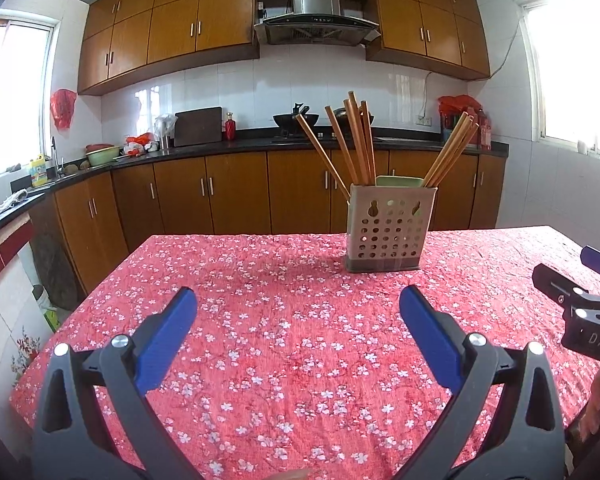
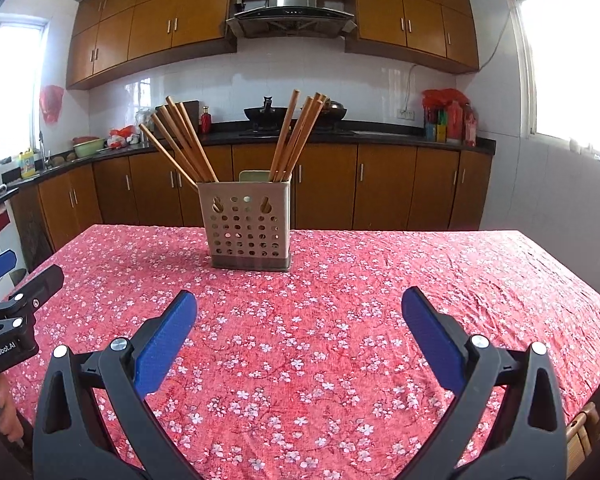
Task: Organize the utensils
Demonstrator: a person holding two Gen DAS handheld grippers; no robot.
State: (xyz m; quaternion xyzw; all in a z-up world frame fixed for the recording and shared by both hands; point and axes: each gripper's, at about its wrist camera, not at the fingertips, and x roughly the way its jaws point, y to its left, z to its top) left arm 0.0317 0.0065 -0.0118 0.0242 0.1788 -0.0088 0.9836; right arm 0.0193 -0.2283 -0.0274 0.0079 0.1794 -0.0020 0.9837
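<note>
A beige perforated utensil holder (image 1: 388, 230) stands on the red floral tablecloth (image 1: 280, 320) toward the far side; it also shows in the right wrist view (image 2: 247, 228). Several wooden chopsticks (image 1: 352, 144) lean in it in two bunches, left (image 2: 180, 140) and right (image 2: 296, 136), with a green piece (image 2: 253, 176) between them. My left gripper (image 1: 298, 296) is open and empty, low over the cloth, well short of the holder. My right gripper (image 2: 299, 298) is open and empty too. Each gripper shows at the edge of the other's view (image 1: 580, 300) (image 2: 16, 312).
The table's far edge (image 2: 340, 231) lies just behind the holder. Beyond it are brown kitchen cabinets (image 1: 236, 192), a dark counter with a wok (image 1: 296, 120) and a range hood (image 1: 316, 20). A wooden chair corner (image 2: 586, 428) sits at the table's right near edge.
</note>
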